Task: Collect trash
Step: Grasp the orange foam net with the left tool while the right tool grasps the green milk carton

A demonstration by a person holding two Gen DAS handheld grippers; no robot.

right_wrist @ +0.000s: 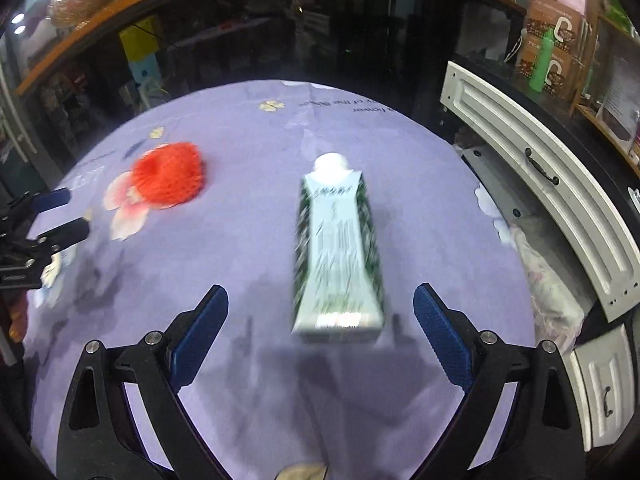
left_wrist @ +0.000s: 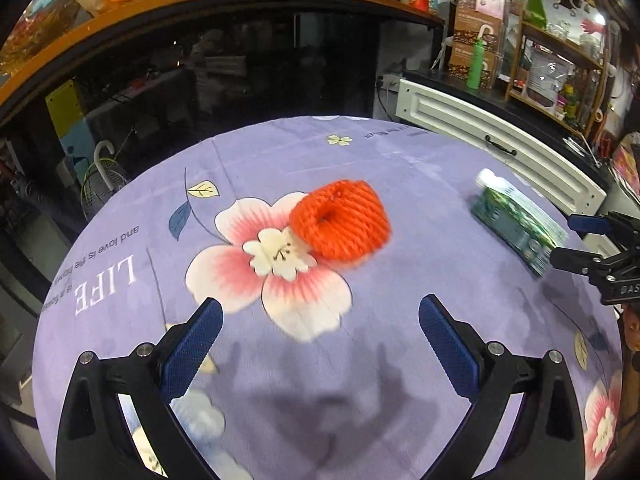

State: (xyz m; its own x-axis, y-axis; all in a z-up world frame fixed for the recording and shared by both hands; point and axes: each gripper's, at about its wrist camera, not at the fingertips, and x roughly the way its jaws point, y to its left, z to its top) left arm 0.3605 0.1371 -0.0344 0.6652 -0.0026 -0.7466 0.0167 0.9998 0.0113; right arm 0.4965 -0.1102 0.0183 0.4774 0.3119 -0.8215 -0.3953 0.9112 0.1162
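Left wrist view: the left gripper (left_wrist: pixel 320 320) was seen spread wide and empty above the purple floral tablecloth (left_wrist: pixel 400 208), with the orange foam net (left_wrist: pixel 340 220) lying ahead of its fingers, slightly toward the right one, on a printed pink flower. Right wrist view: the right gripper (right_wrist: pixel 320 312) was likewise held wide with nothing gripped, and the green-and-white tube (right_wrist: pixel 338 248) was found lying lengthwise just ahead between its fingers, cap pointing away, its crimped end nearest; motion blur was noted. White drawer fronts (right_wrist: pixel 540 184) were recorded off to the right.
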